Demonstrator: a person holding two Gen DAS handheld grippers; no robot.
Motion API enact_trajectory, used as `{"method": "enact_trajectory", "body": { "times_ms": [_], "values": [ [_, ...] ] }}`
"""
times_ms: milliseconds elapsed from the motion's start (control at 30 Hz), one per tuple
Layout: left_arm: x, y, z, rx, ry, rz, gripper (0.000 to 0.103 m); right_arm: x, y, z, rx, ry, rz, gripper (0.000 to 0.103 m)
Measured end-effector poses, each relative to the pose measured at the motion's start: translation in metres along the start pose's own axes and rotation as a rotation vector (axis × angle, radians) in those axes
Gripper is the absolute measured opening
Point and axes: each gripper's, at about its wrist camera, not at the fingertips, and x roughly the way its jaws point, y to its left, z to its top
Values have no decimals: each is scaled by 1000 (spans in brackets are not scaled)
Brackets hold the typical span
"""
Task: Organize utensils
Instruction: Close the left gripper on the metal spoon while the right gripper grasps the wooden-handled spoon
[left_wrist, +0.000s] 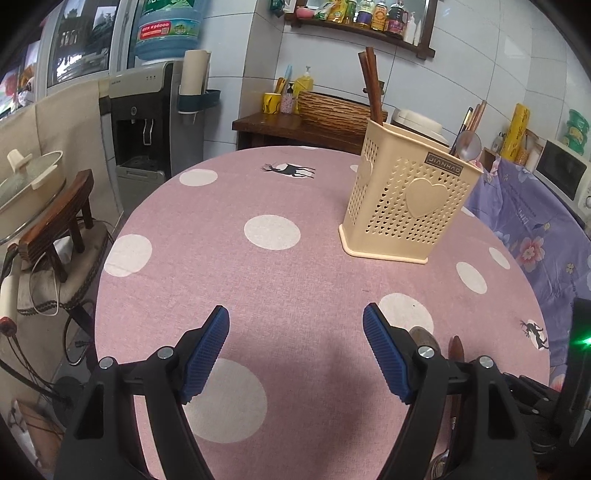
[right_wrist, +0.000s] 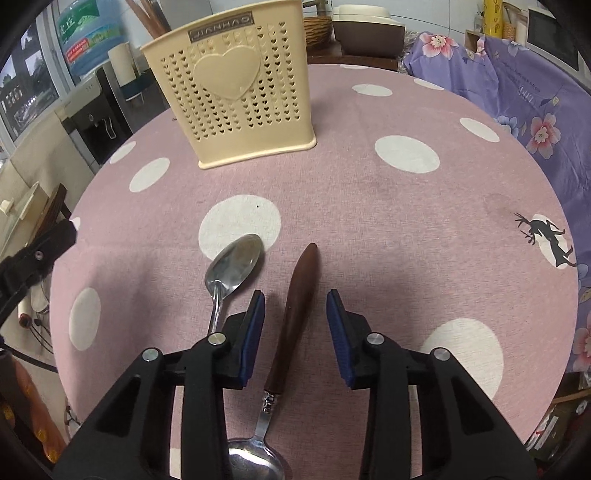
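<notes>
Two spoons lie on the pink dotted counter (right_wrist: 369, 206): an all-metal spoon (right_wrist: 229, 273) and a wooden-handled spoon (right_wrist: 297, 314), side by side. One cream holder (right_wrist: 236, 96), labelled JIANHAO, stands farther back with chopsticks (left_wrist: 371, 88) inside. The right tongs (right_wrist: 295, 334) straddle the wooden handle, pads apart and not touching it. The left tongs (left_wrist: 295, 356) gape wide over bare cloth, holding nothing.

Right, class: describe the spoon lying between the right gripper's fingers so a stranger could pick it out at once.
Start at the cream utensil holder on the pink spotted tablecloth, then come toward the right gripper. Between its open fingers lies the wooden-handled spoon, untouched. Its neighbour, the all-metal spoon, has no dark brown handle.
</notes>
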Motion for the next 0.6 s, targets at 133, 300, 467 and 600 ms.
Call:
{"method": "enact_trajectory", "body": {
  "times_ms": [133, 300, 467, 600],
  "values": [
    [-1, 0, -2, 1, 0, -9, 74, 2, 3, 2, -9, -16, -33, 31],
    [3, -1, -6, -7, 19, -20, 74, 6, 5, 5, -52, -32, -47, 19],
    [8, -3, -11, -5, 45, -27, 74, 4, -5, 7, -110, -47, -44, 16],
    [12, -10, -15, -5, 83, -66, 74, -1, -32, 12, -105, -57, -70, 16]
  ]
}}
